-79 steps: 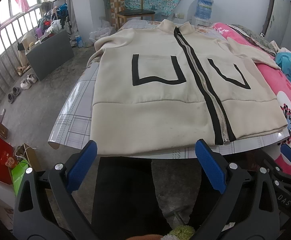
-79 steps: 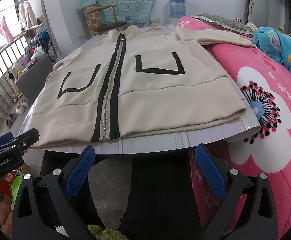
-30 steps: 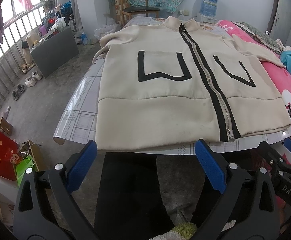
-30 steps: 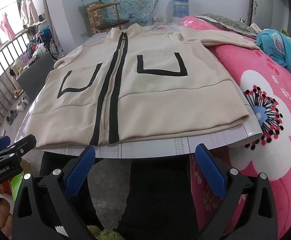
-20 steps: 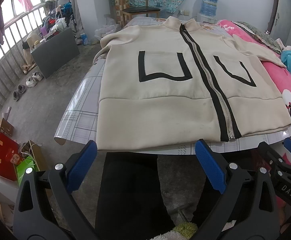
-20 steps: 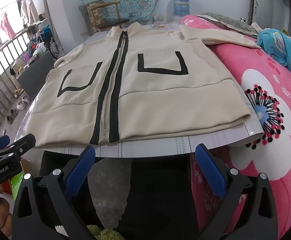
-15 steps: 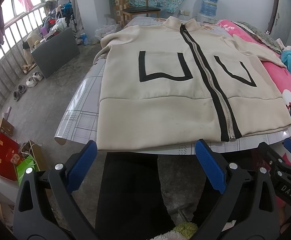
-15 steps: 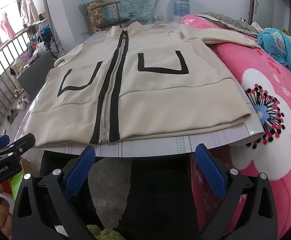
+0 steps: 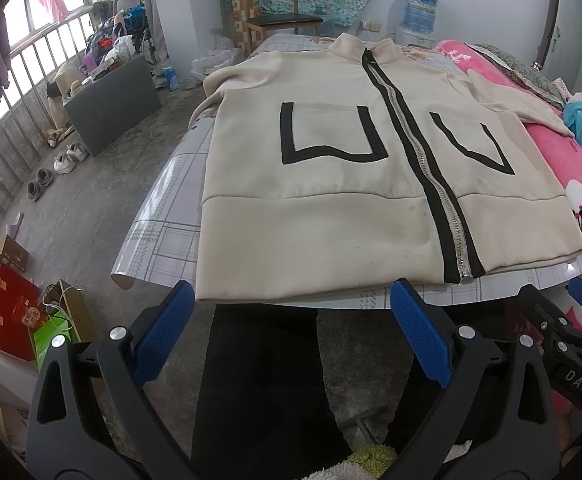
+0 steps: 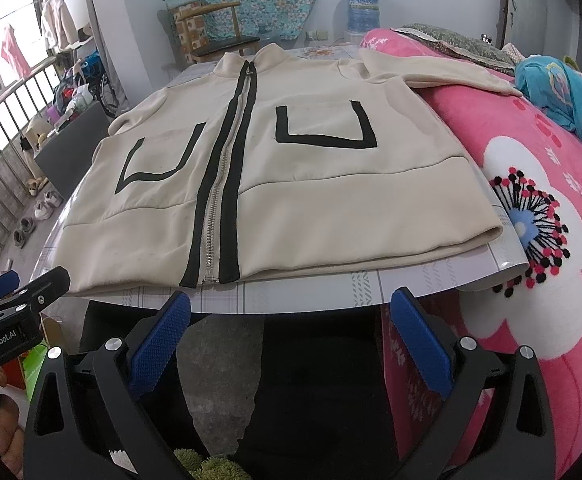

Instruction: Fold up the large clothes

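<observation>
Jacket (image 9: 331,184) lies flat, zipped, hem at desk (image 9: 159,236) near edge, ready for folding. Left hand-held gripper (image 9: 291,336) and right hand-held gripper (image 10: 289,334) both spread wide, empty, short of hem.

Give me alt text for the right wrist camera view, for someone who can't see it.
A cream zip-up jacket with black trim lies flat, front up and zipped, on a table, its hem nearest the camera. The open right gripper is short of the table edge, holding nothing. A pink flowered blanket lies to the right, under one sleeve.
</observation>
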Demonstrator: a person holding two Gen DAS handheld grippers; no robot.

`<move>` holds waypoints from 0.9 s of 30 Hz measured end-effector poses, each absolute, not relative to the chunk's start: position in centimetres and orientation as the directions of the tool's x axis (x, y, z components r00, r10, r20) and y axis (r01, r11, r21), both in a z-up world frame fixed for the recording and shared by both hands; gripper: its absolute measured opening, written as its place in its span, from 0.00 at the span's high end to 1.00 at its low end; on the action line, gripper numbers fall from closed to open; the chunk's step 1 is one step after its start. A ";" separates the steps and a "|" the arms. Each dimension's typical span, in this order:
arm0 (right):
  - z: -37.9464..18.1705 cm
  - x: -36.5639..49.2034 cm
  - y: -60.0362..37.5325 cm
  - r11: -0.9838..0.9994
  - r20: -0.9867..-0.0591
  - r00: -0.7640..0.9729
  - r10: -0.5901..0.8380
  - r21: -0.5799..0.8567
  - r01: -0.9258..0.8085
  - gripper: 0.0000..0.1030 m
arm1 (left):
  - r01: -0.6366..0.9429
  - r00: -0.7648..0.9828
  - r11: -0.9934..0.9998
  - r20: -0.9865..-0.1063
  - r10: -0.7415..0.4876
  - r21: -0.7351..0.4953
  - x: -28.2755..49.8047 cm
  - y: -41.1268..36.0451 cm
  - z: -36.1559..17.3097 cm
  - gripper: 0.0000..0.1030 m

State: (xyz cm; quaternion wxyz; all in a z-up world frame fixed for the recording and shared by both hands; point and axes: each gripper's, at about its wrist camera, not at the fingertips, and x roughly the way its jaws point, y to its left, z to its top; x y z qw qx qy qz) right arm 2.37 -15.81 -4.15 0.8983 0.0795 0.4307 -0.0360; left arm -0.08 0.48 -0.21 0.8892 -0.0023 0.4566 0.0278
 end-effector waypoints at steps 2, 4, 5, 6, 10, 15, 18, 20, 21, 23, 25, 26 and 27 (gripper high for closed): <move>-4.2 2.4 -15.8 0.985 -0.780 0.626 0.003 0.110 0.133 0.05 | -0.052 0.582 0.998 -0.812 0.048 0.022 -0.1 0.5 -0.2 0.08; -4.2 2.4 -15.8 0.985 -0.780 0.626 0.004 0.112 0.133 0.05 | -0.052 0.581 0.998 -0.812 0.048 0.022 -0.1 0.5 -0.2 0.08; -4.2 2.4 -15.8 0.985 -0.780 0.626 0.004 0.112 0.133 0.05 | -0.053 0.582 0.998 -0.812 0.049 0.022 -0.1 0.6 -0.2 0.08; -4.2 2.4 -15.8 0.985 -0.780 0.626 0.003 0.112 0.134 0.05 | -0.053 0.582 0.998 -0.812 0.049 0.022 -0.1 0.6 -0.2 0.08; -4.2 2.4 -15.8 0.985 -0.780 0.626 0.003 0.112 0.134 0.05 | -0.058 0.582 0.998 -0.812 0.054 0.025 -0.1 1.1 -0.2 0.08; -4.2 2.4 -15.8 0.985 -0.780 0.626 0.004 0.113 0.134 0.05 | -0.065 0.581 0.997 -0.811 0.065 0.034 0.0 1.3 -0.2 0.08; -4.2 2.5 -15.9 0.984 -0.780 0.626 0.004 0.115 0.137 0.05 | -0.068 0.577 0.997 -0.813 0.072 0.040 0.3 1.2 -0.4 0.08; -4.2 2.5 -15.8 0.983 -0.781 0.625 0.005 0.118 0.139 0.05 | -0.071 0.574 0.997 -0.815 0.077 0.044 0.5 1.3 -0.5 0.08; -4.2 2.6 -15.8 0.983 -0.781 0.624 0.005 0.117 0.139 0.05 | -0.072 0.572 0.996 -0.816 0.079 0.046 0.6 1.3 -0.6 0.08; -4.2 2.8 -15.8 0.983 -0.782 0.623 0.004 0.117 0.141 0.05 | -0.076 0.568 0.996 -0.818 0.085 0.051 0.8 1.3 -0.7 0.08; -4.2 3.0 -15.8 0.983 -0.783 0.622 0.004 0.118 0.142 0.05 | -0.078 0.564 0.995 -0.820 0.091 0.057 1.2 1.2 -0.9 0.08; -4.2 3.1 -15.8 0.983 -0.784 0.621 0.003 0.117 0.142 0.05 | -0.080 0.563 0.995 -0.821 0.094 0.059 1.3 1.3 -1.0 0.08; -4.3 3.4 -15.9 0.983 -0.785 0.620 0.005 0.118 0.143 0.05 | -0.083 0.561 0.995 -0.822 0.098 0.062 1.4 1.4 -1.1 0.08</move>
